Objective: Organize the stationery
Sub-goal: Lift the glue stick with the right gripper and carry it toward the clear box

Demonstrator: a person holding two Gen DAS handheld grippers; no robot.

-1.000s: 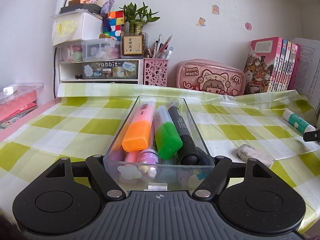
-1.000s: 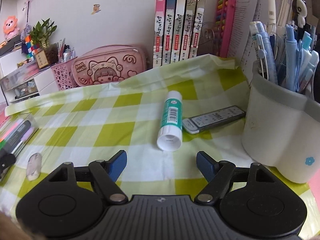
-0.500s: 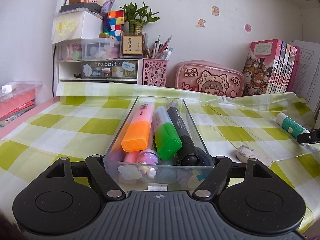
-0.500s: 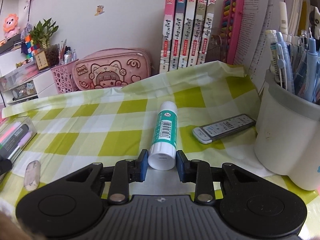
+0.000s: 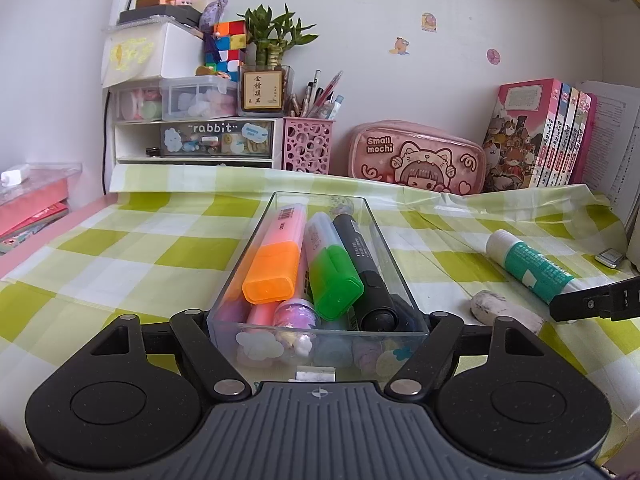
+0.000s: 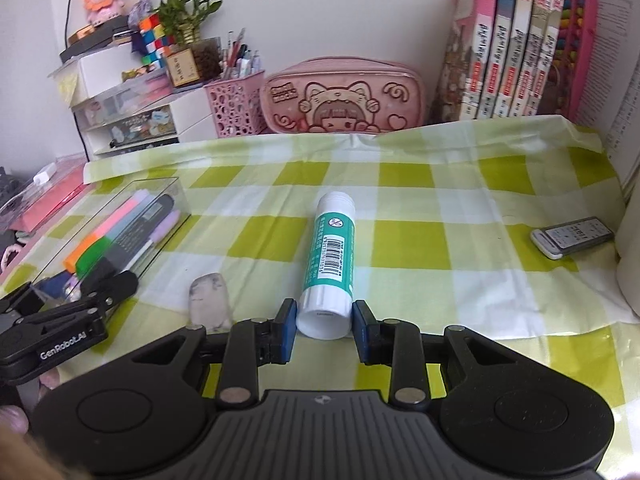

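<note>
My right gripper (image 6: 324, 322) is clamped on the base of the glue stick (image 6: 329, 256), which points away over the checked cloth (image 6: 404, 216) (eraser (image 6: 210, 300) just left of it). My left gripper (image 5: 318, 320) is closed against the near end of the clear tray (image 5: 394, 264), which holds highlighters (image 5: 276, 264) and a black marker (image 5: 362, 264).

Green-white glue stick (image 6: 329, 264) lifted between blue fingers (image 6: 286, 330).

Bright, soft daylight, faint shadows, strong fisheye bending and dark vignetting at the corners, slight softness throughout.
</note>
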